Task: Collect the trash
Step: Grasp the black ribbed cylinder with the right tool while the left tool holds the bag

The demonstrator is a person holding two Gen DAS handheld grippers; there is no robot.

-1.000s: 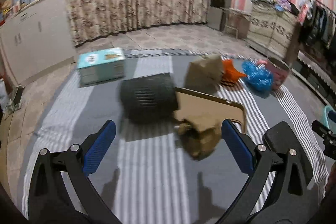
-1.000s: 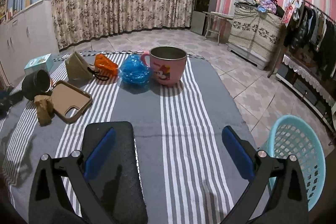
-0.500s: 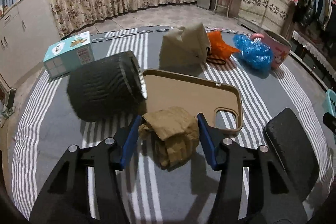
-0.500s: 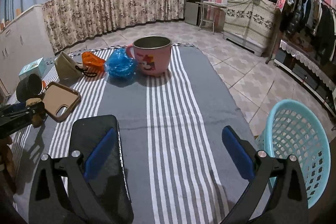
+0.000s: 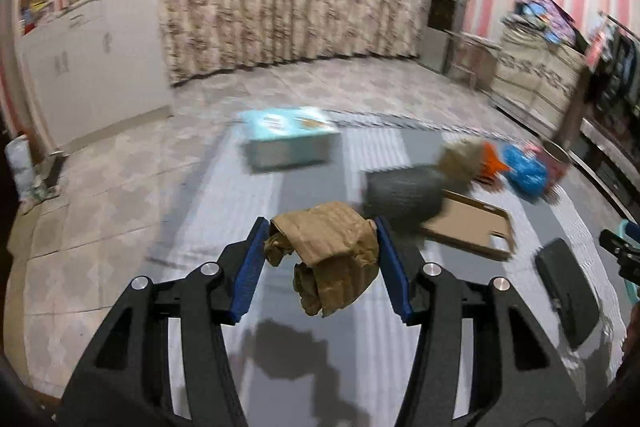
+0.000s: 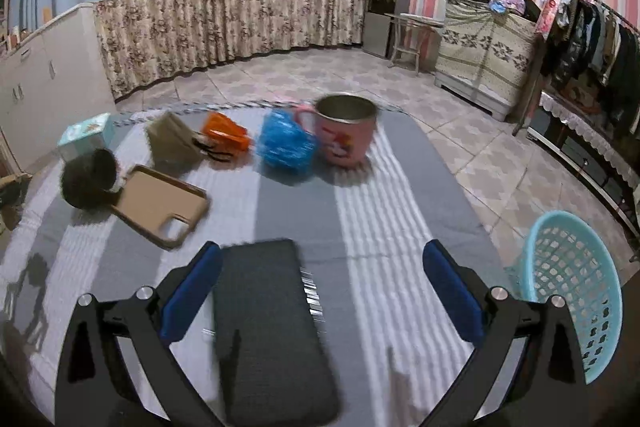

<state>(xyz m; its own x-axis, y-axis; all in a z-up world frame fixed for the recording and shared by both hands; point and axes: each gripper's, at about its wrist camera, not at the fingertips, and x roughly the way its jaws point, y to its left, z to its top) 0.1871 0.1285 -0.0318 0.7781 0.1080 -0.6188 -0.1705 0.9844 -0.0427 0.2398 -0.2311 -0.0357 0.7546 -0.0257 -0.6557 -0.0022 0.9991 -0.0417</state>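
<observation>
Left gripper clamped on crumpled brown paper, blue fingers pressing both sides, wad lifted clear of the striped mat. Right gripper wide, holding nothing, above the mat. Teal basket at three o'clock; blue bag at twelve.

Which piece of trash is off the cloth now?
The crumpled brown paper, held between the left gripper's fingers; the blue bag and orange bag lie down.
</observation>
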